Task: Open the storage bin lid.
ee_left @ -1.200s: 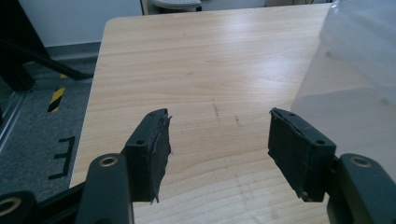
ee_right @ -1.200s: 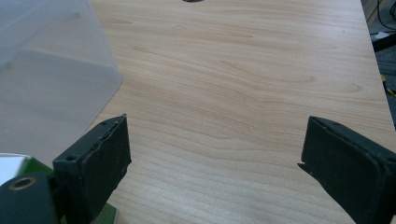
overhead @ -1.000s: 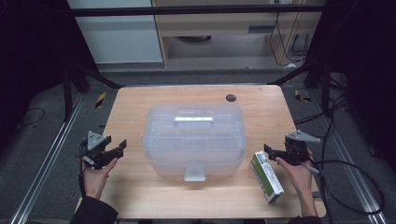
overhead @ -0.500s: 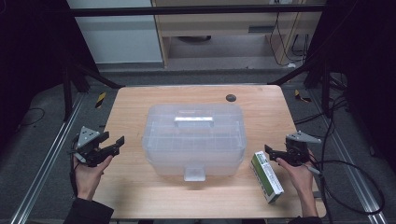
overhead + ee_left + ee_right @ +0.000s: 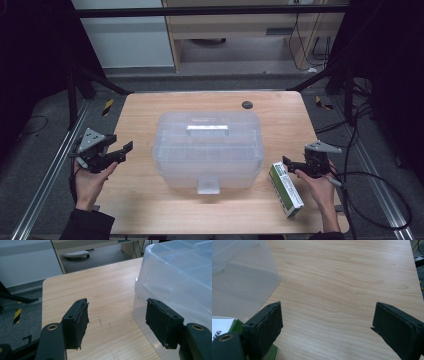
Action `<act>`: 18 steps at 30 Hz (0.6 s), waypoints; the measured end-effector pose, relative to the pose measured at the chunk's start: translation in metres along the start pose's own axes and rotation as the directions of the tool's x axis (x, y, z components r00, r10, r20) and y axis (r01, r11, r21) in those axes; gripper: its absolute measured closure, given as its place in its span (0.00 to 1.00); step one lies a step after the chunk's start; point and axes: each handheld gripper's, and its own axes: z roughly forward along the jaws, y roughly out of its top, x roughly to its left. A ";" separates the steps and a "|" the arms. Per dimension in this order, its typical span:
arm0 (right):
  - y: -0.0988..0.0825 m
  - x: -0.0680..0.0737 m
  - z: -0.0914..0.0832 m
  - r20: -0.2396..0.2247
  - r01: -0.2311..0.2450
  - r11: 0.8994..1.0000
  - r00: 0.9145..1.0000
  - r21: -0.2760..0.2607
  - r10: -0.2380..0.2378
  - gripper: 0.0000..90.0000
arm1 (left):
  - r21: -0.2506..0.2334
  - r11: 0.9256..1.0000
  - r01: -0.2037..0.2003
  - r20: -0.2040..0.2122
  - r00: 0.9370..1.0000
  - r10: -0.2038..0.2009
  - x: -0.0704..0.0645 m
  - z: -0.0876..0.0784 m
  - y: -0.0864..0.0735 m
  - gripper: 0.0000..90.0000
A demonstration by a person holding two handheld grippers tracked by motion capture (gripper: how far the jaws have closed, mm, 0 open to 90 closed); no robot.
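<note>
altogether one clear bin (image 5: 207,150), one green box (image 5: 285,188), two grippers, jaws wide open, empty.

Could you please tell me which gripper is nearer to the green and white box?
Right. The right gripper hovers just above the green and white box; the left gripper is across the clear bin.

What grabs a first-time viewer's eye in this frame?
The big translucent storage box with its lid on, at the middle of the wooden table. A green-and-white carton lies flat to its right, beside the open right tool; the open left tool hovers at the table's left edge.
</note>
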 end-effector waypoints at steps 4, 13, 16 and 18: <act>0.000 0.000 0.001 -0.004 0.002 1.000 1.000 0.004 -0.002 0.10 | -0.015 1.000 -0.017 0.011 1.000 0.017 0.001 -0.001 0.011 0.38; -0.001 0.000 0.002 -0.003 0.001 1.000 1.000 0.010 -0.001 0.10 | -0.032 0.999 -0.040 0.018 0.999 0.040 -0.001 -0.001 0.029 0.36; -0.001 0.000 0.001 -0.005 0.005 1.000 1.000 0.008 -0.005 0.10 | -0.034 0.999 -0.034 0.019 0.999 0.035 -0.002 0.001 0.031 0.36; -0.001 -0.001 0.001 -0.004 0.005 1.000 1.000 0.008 -0.005 0.10 | -0.033 0.999 -0.041 0.012 0.999 0.042 -0.004 0.002 0.033 0.36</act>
